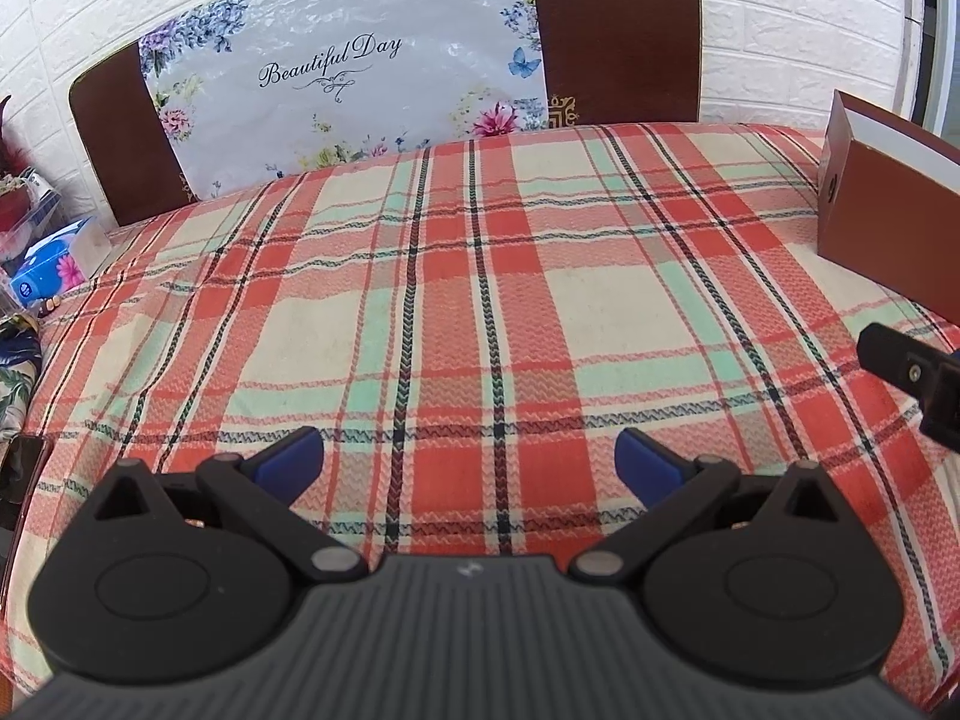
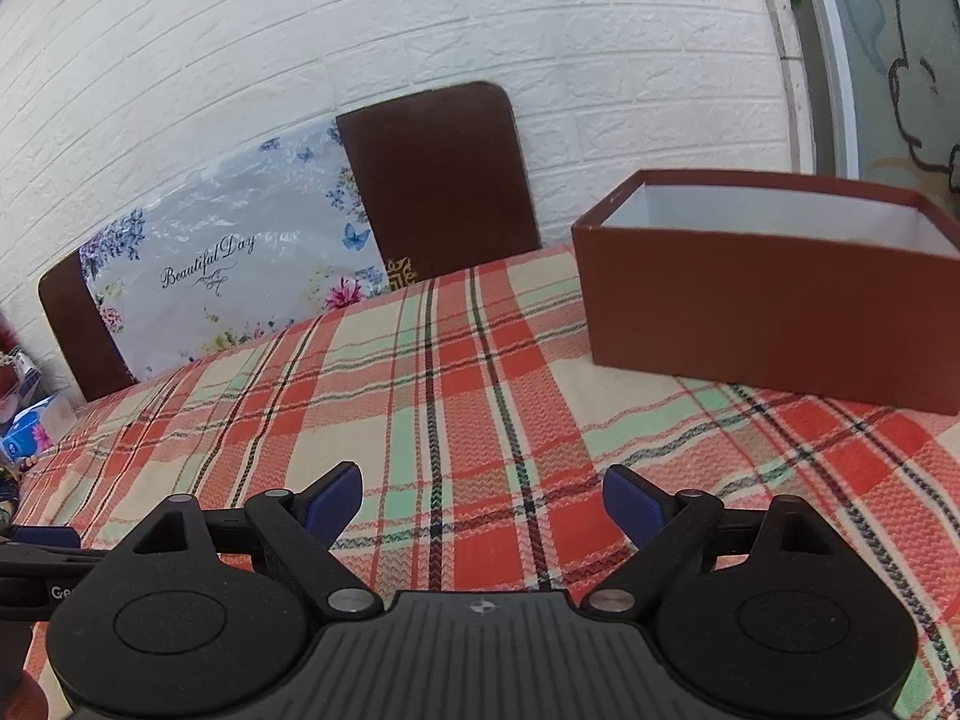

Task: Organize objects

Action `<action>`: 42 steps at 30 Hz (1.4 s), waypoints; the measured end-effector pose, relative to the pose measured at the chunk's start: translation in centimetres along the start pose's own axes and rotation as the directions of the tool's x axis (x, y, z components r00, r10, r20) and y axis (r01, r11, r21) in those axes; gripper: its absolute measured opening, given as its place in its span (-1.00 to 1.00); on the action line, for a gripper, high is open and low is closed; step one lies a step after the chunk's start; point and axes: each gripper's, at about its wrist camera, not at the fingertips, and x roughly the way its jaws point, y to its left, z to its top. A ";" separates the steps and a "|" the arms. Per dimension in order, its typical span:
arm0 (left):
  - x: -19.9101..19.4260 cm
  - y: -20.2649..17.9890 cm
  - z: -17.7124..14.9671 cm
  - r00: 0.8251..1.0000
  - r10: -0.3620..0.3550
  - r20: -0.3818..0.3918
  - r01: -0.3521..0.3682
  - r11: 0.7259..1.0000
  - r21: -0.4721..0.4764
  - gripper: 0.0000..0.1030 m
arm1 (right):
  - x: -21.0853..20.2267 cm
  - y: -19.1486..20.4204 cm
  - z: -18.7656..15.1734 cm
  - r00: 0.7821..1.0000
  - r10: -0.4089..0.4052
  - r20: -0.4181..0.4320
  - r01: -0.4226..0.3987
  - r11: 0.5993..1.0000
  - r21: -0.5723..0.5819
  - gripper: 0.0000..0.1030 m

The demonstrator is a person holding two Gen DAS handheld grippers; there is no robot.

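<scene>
A brown open-topped box point(image 2: 768, 312) with a white inside stands on the plaid tablecloth point(image 2: 450, 372) at the right; what shows of its inside is bare. The left wrist view catches the box's point(image 1: 882, 216) end at the right edge. My left gripper point(image 1: 468, 459) hovers low over the cloth, open, nothing between its blue pads. My right gripper point(image 2: 483, 498) is open too, in front and left of the box, with bare cloth between its fingers. Part of the right gripper point(image 1: 912, 378) pokes in at the right of the left wrist view.
A table in red, cream and green plaid point(image 1: 480, 300) fills both views. Behind it stand two brown chair backs point(image 1: 618, 30), with a floral "Beautiful Day" plastic sheet point(image 1: 336, 72) draped across them. A blue tissue pack point(image 1: 51, 276) and clutter sit at the left edge. White brick wall point(image 2: 420, 18) behind.
</scene>
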 end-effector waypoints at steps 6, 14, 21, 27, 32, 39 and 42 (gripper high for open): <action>-0.1 -0.1 -0.1 1.000 -0.013 0.001 0.013 1.000 0.009 1.00 | -0.2 -0.2 0.2 0.999 -0.021 0.024 0.021 1.000 0.020 0.75; -0.2 -0.3 -0.2 1.000 -0.022 0.000 0.022 1.000 0.020 1.00 | -0.3 -0.6 0.1 1.000 -0.020 0.024 0.019 1.000 0.024 0.75; -0.2 -0.7 -0.3 1.000 -0.028 -0.003 0.028 0.999 0.030 1.00 | -0.2 -0.8 0.1 1.000 -0.022 0.022 0.021 0.999 0.031 0.75; -0.1 -0.7 -0.4 0.999 -0.032 -0.007 0.032 0.999 0.032 1.00 | -0.1 -0.8 0.0 1.000 -0.021 0.018 0.020 0.999 0.036 0.75; 0.1 -0.8 -0.6 0.999 -0.038 -0.015 0.038 0.999 0.034 1.00 | 0.0 -1.0 0.0 1.000 -0.021 0.014 0.020 0.999 0.042 0.76; 0.2 -0.8 -0.6 0.999 -0.041 -0.020 0.042 0.999 0.034 1.00 | 0.3 -1.1 -0.1 1.000 -0.020 0.002 0.020 0.999 0.043 0.76; 0.2 -0.8 -0.6 0.999 -0.041 -0.022 0.042 0.999 0.034 1.00 | 0.4 -1.1 -0.1 1.000 -0.018 -0.001 0.018 0.999 0.043 0.76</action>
